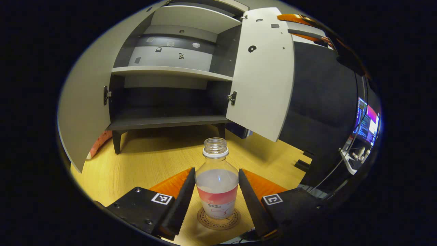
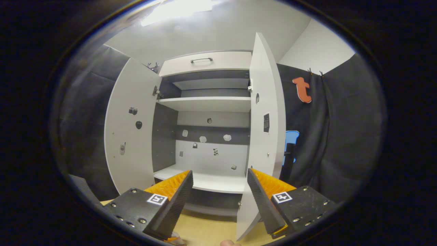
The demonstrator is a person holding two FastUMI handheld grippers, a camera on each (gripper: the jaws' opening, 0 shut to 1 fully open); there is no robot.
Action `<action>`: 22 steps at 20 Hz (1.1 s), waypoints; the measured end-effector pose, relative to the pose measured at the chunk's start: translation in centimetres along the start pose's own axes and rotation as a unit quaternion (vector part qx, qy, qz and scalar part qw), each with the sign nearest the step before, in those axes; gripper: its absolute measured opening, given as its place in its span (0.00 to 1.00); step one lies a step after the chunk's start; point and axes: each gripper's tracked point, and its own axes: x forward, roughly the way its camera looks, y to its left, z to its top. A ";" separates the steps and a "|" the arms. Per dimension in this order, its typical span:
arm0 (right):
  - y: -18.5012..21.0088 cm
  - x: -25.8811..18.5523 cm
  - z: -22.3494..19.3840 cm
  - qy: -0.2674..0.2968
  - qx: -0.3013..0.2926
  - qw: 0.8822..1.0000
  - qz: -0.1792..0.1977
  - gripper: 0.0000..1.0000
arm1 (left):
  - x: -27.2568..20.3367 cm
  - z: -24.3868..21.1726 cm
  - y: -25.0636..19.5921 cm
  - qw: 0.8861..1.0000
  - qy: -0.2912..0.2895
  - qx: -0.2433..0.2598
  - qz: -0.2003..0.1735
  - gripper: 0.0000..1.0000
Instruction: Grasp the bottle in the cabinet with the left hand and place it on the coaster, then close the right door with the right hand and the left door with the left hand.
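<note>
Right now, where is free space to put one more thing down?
The cabinet's bottom shelf, between both open doors, lies bare, as does the wooden tabletop between the cabinet legs and the bottle. It is crowded at the coaster, where the left gripper flanks the bottle.

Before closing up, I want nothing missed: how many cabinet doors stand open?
2: the left door swung out on the cabinet's left, the right door swung out on its right.

left gripper [image 1: 217, 194]: black blocky body, small screws along the top, a square black-and-white marker tag on each side, saw-toothed inner finger faces. right gripper [image 2: 220, 194]: same build, same tags, same screws.
</note>
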 end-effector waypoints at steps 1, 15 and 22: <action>0.1 0.0 -0.1 0.000 -0.001 1.000 0.002 0.94 | -0.1 -0.7 -0.4 1.000 0.010 0.011 -0.002 0.85; -0.3 -0.7 -0.6 -0.001 -0.011 1.000 0.003 0.96 | -0.2 0.1 -1.0 0.997 0.033 0.068 0.011 0.88; -0.9 -1.0 -0.1 -0.008 -0.006 1.000 -0.001 0.96 | -0.8 4.0 -1.2 0.995 0.013 0.098 0.016 0.88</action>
